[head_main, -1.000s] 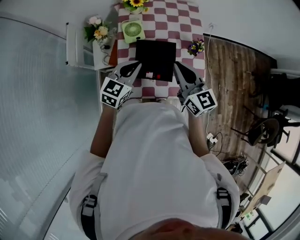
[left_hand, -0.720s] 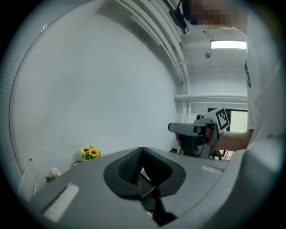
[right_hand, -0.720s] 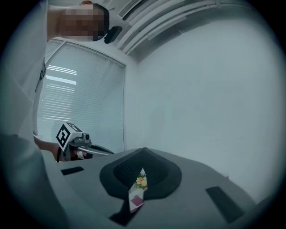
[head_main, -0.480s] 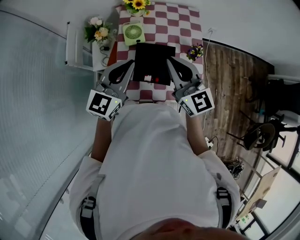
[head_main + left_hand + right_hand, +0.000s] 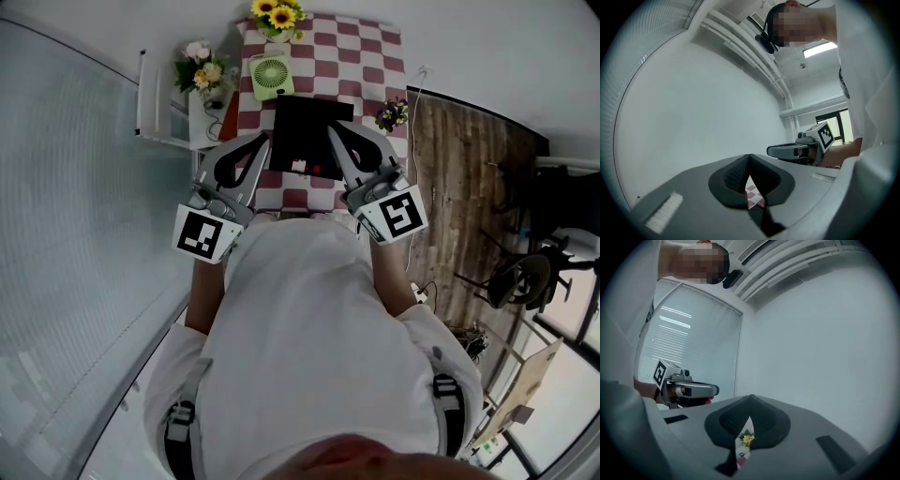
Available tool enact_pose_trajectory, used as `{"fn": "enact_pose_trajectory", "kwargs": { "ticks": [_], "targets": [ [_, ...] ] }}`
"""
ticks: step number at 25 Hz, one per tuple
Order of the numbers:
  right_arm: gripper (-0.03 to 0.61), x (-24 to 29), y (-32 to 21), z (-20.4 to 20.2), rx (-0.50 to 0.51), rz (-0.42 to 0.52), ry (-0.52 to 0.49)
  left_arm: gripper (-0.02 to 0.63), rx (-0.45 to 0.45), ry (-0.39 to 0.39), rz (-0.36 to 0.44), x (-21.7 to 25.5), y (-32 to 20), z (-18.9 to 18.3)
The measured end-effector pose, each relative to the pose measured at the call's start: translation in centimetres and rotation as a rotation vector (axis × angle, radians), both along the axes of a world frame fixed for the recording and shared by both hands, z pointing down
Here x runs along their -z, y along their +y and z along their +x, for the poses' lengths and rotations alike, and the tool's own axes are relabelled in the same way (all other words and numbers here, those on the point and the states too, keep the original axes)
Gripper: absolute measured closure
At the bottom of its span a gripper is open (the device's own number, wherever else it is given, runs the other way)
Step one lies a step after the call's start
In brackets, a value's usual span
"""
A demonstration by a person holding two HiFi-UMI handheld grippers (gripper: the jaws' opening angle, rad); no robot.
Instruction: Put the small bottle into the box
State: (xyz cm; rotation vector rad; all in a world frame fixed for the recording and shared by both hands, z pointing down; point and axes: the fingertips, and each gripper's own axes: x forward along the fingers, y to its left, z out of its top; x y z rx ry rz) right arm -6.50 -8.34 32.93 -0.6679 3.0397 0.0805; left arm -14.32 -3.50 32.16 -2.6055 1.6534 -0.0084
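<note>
Head view shows the left gripper [image 5: 265,141] and right gripper [image 5: 331,128] closed and empty beside the box [image 5: 309,127], and the apparent bottle [image 5: 298,166] is probably light, hard and slippery, best pinched mid-body.

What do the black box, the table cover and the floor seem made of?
The black box looks matte, without gloss: card or plastic, unclear. The table cover is probably cloth, printed in red and white checks. The floor looks like wood planks, with brown grain and seams; perhaps laminate.
</note>
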Motion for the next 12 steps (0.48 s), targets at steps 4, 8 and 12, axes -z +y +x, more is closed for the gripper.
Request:
{"fn": "enact_pose_trajectory", "kwargs": {
  "ticks": [4, 8, 12],
  "targets": [
    [0.578, 0.1, 0.6, -0.2, 0.003, -0.009, -0.002, 0.613, 0.016, 0.002, -0.017, -0.2, 0.3, -0.4],
    [0.578, -0.1, 1.3, 0.0, 0.004, -0.018, -0.001, 0.614, 0.014, 0.009, -0.034, -0.7, 0.7, -0.2],
    [0.578, -0.8, 1.8, 0.2, 0.002, -0.029, 0.004, 0.614, 0.005, -0.011, -0.04, -1.6, 1.2, -0.1]
  ]
}}
